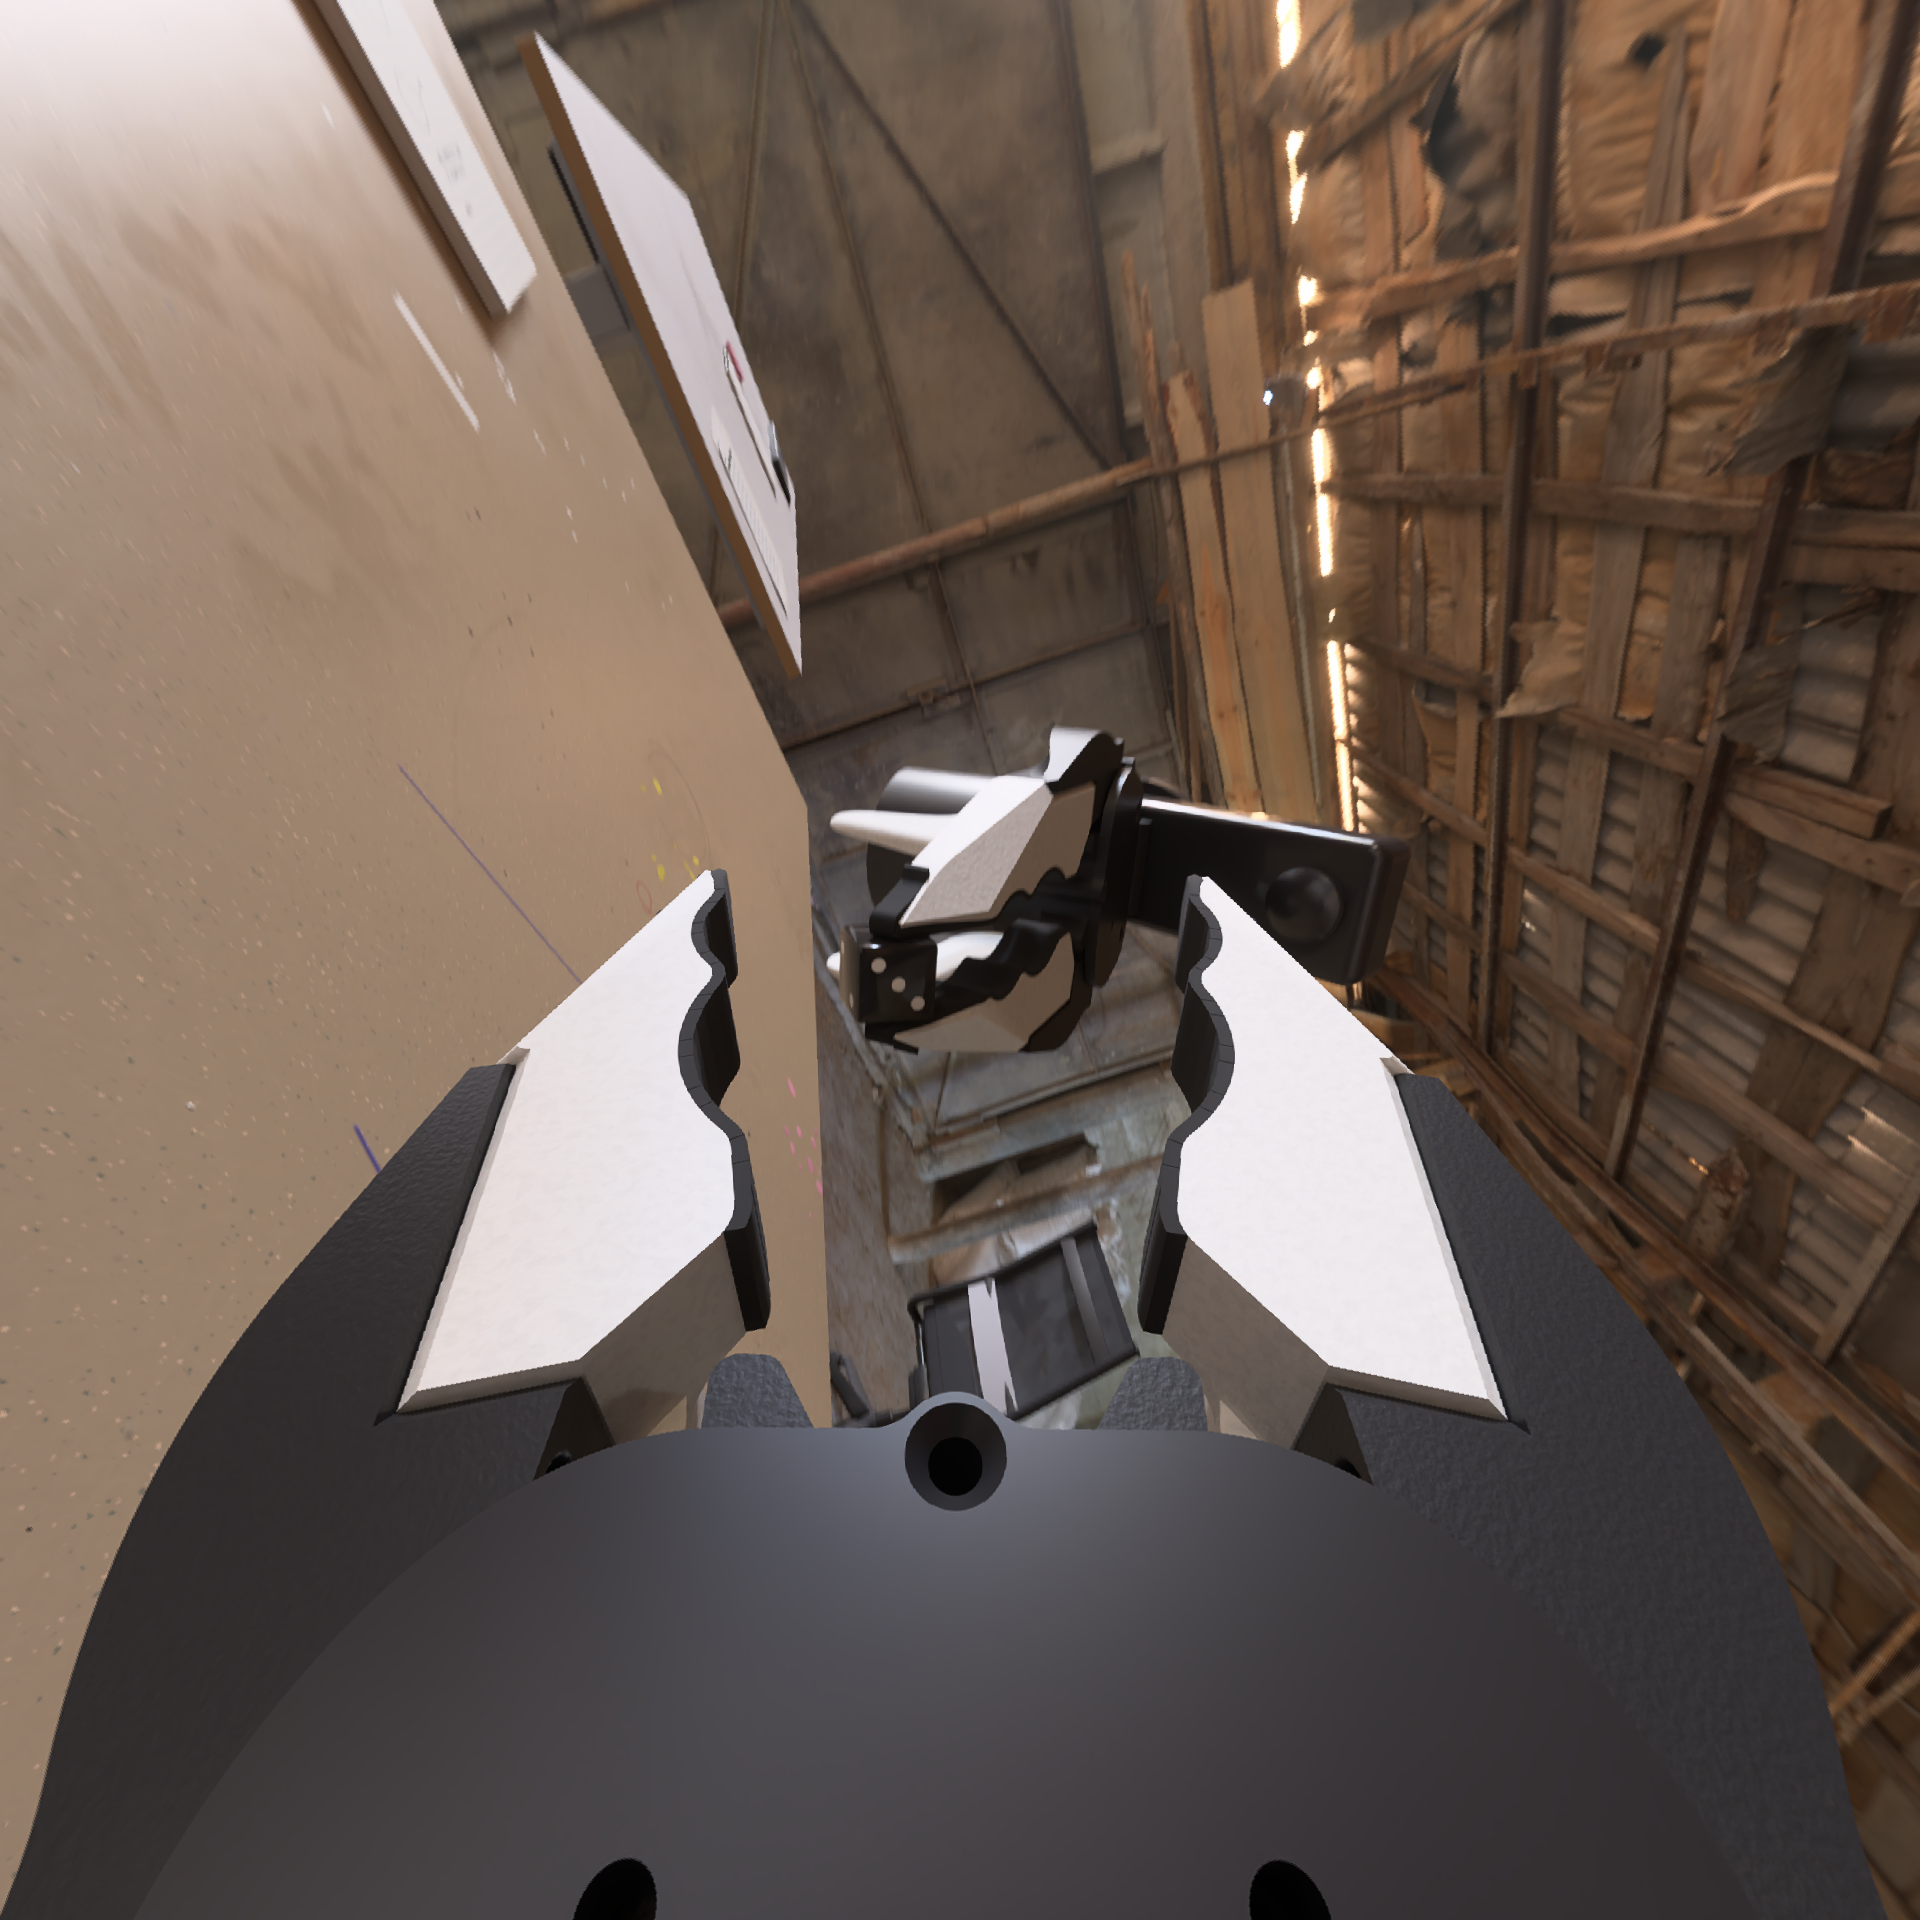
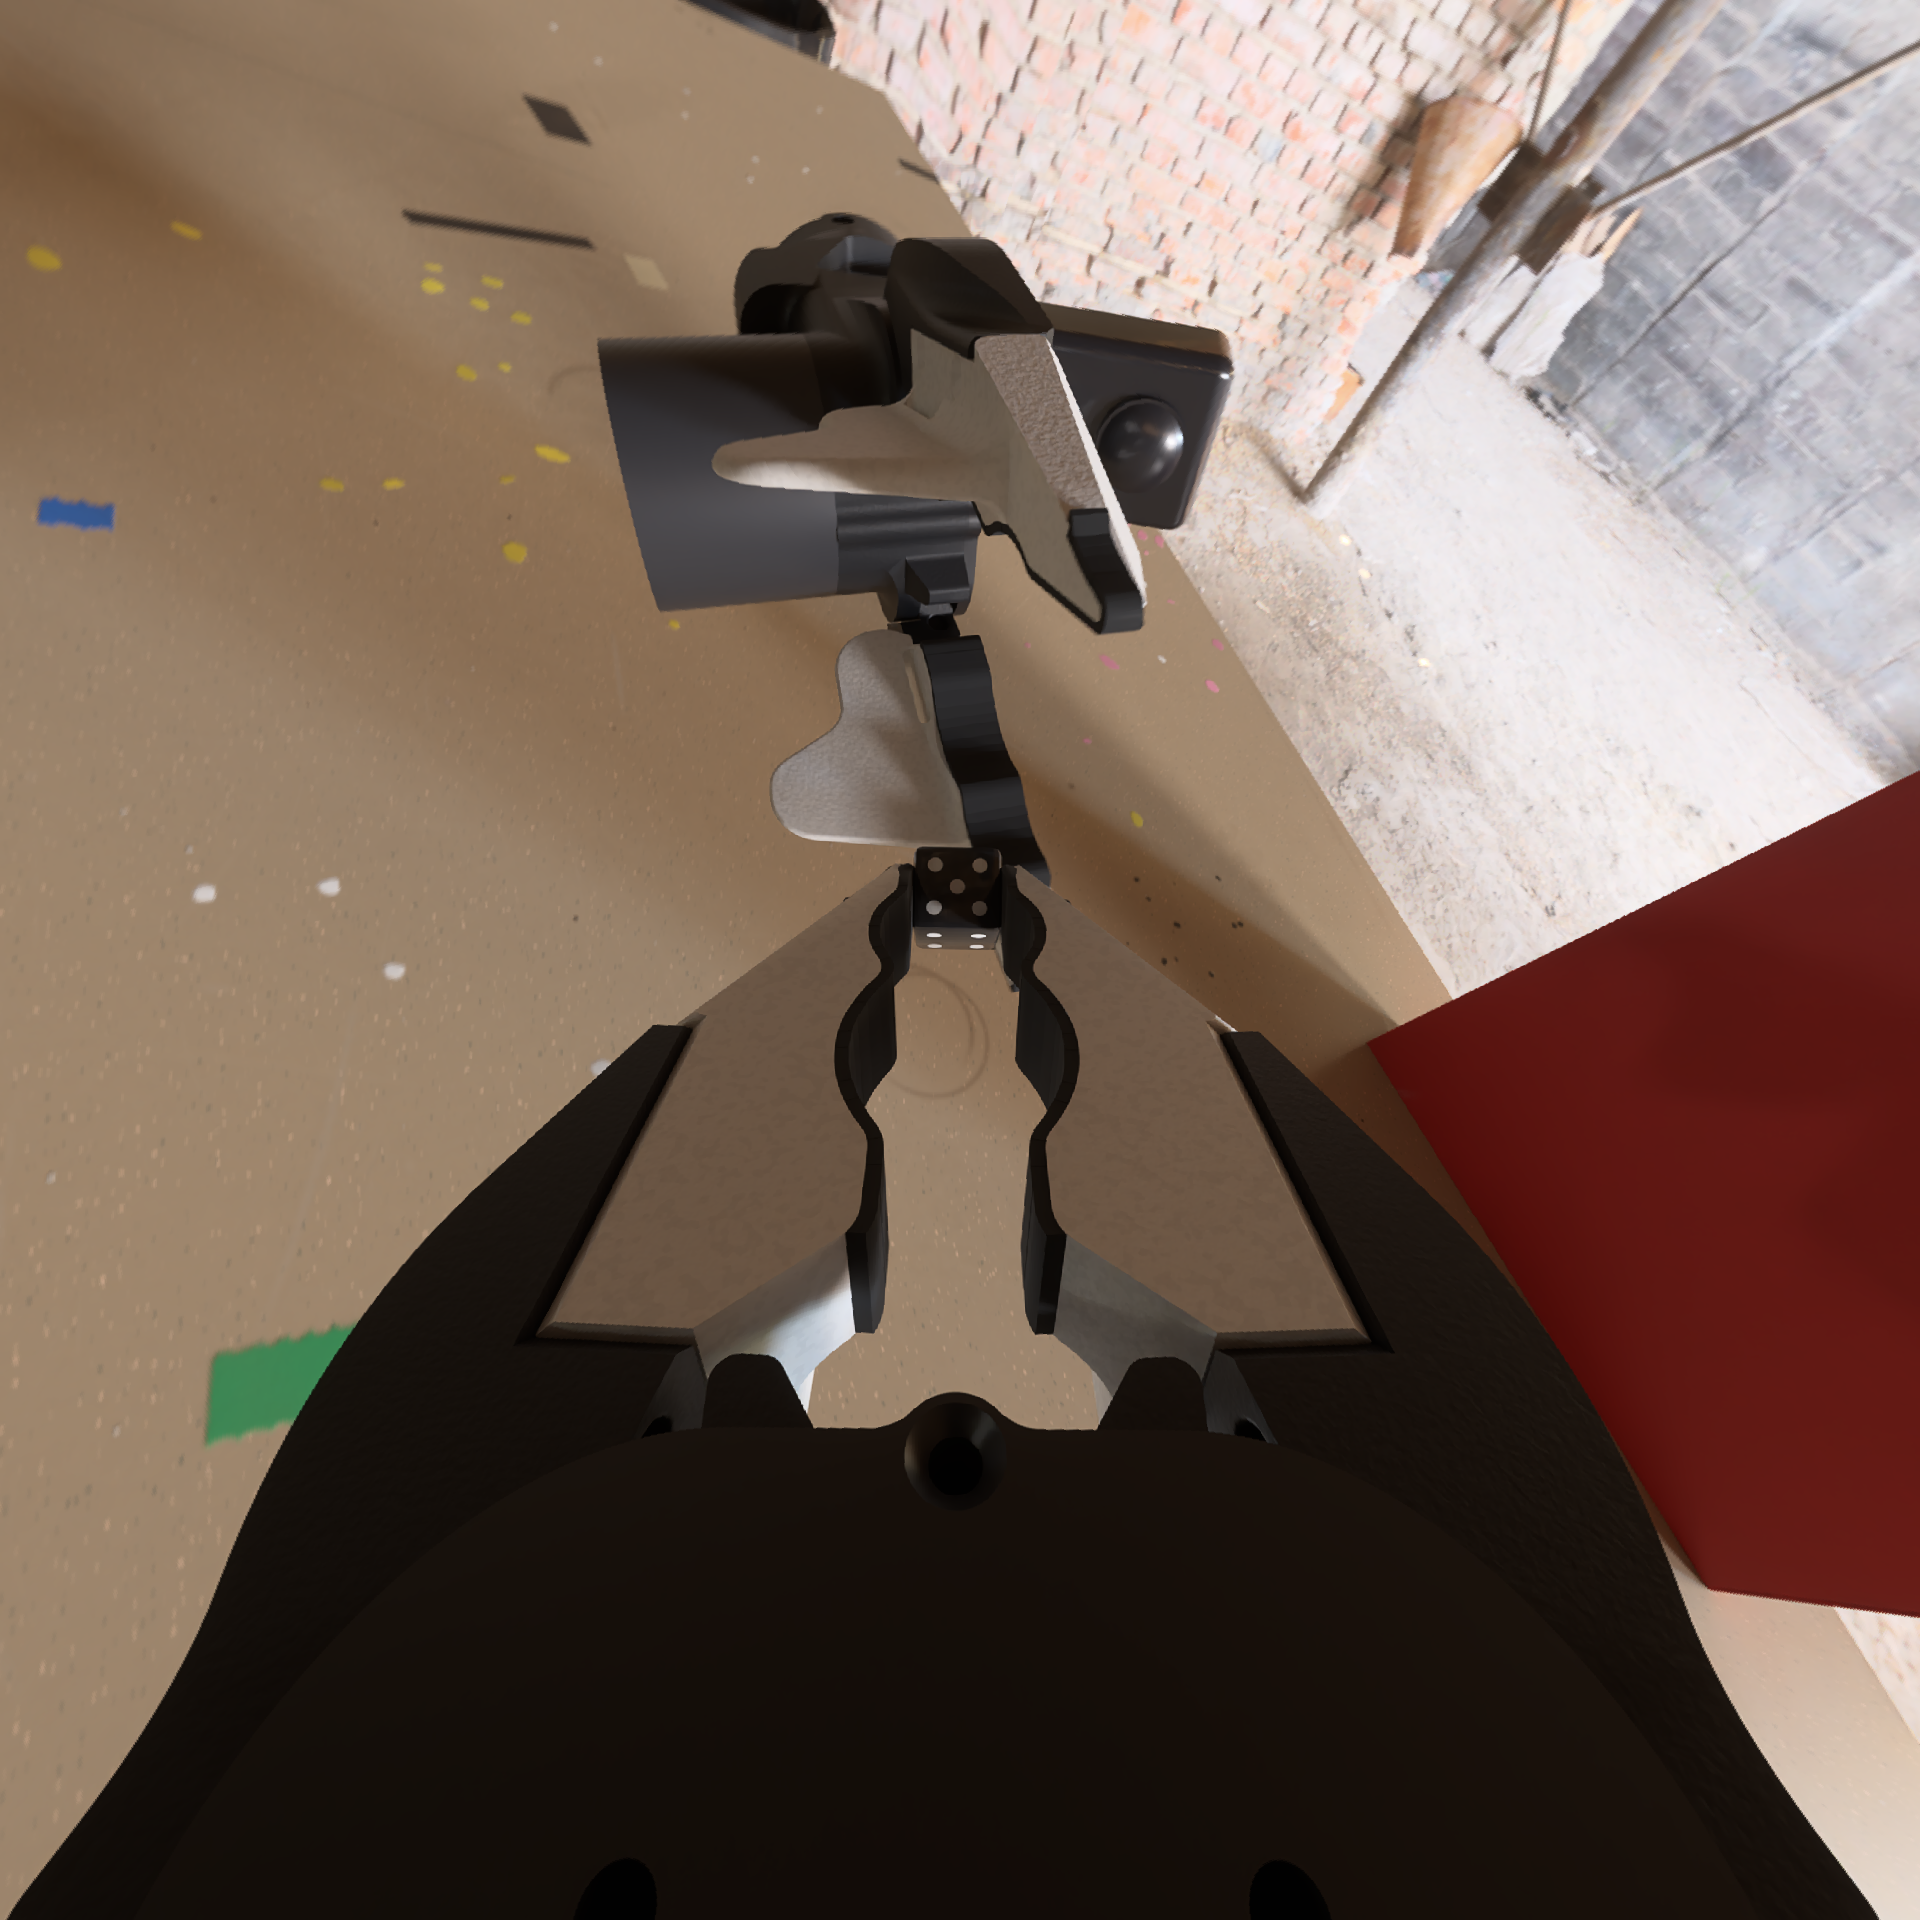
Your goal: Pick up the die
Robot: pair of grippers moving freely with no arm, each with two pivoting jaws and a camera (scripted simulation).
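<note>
The die [image 2: 958, 900], a small black cube with white pips and crisp edges, sits pinched between the very tips of the right gripper [image 2: 958, 909], whose jaws are drawn together on its two side faces; it appears lifted clear of the tan table [image 2: 312, 727], though how far cannot be told. In the left wrist view the same die [image 1: 896, 985] shows well ahead, held at the end of that other gripper beyond the table's edge. The left gripper [image 1: 956, 925] has its jaws spread wide with nothing between them, and in the right wrist view it hangs just beyond the die, one finger close to it. The main risk, by judgement, is the shallow hold: only the outermost part of the black scalloped pads [image 2: 883, 935] bears on hard, smooth faces, so a jolt or a quick tilt could twist the cube out. A brush from the near left finger could do the same. The fingers are pale, matt and wedge-shaped, set in dark textured housings. The table is a speckled, fibreboard-like sheet dotted with yellow, white and pink flecks and a green patch [image 2: 272, 1387]. A flat dark red block [image 2: 1683, 1195] stands at its right side.
</note>
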